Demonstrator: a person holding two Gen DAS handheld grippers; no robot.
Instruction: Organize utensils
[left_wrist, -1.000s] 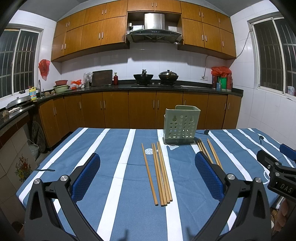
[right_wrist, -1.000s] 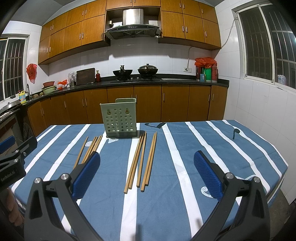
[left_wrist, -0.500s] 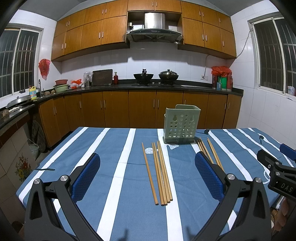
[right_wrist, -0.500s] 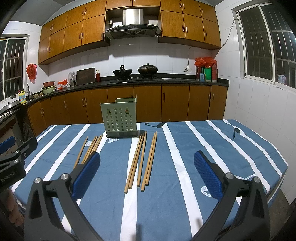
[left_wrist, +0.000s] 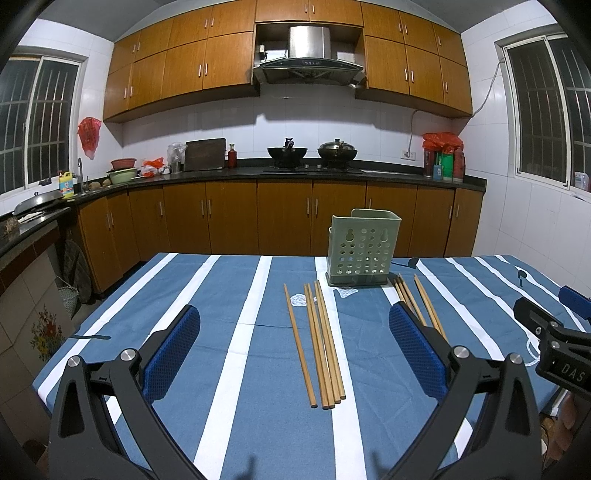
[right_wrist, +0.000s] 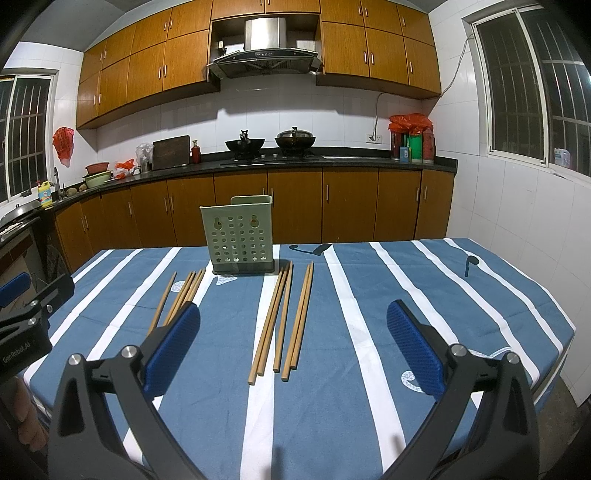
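Nothing has moved: both my left gripper (left_wrist: 293, 343) and right gripper (right_wrist: 293, 341) hover released, chopsticks (left_wrist: 319, 341) untouched mid-frame, holder (left_wrist: 360, 247) empty, sorting not begun.

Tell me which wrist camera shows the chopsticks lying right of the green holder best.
The right wrist view: that bundle of chopsticks lies unobstructed between the open right gripper, running from the green utensil holder toward the camera. In the left wrist view the same bundle is off-centre and partly hidden behind the left gripper's blue finger pad.
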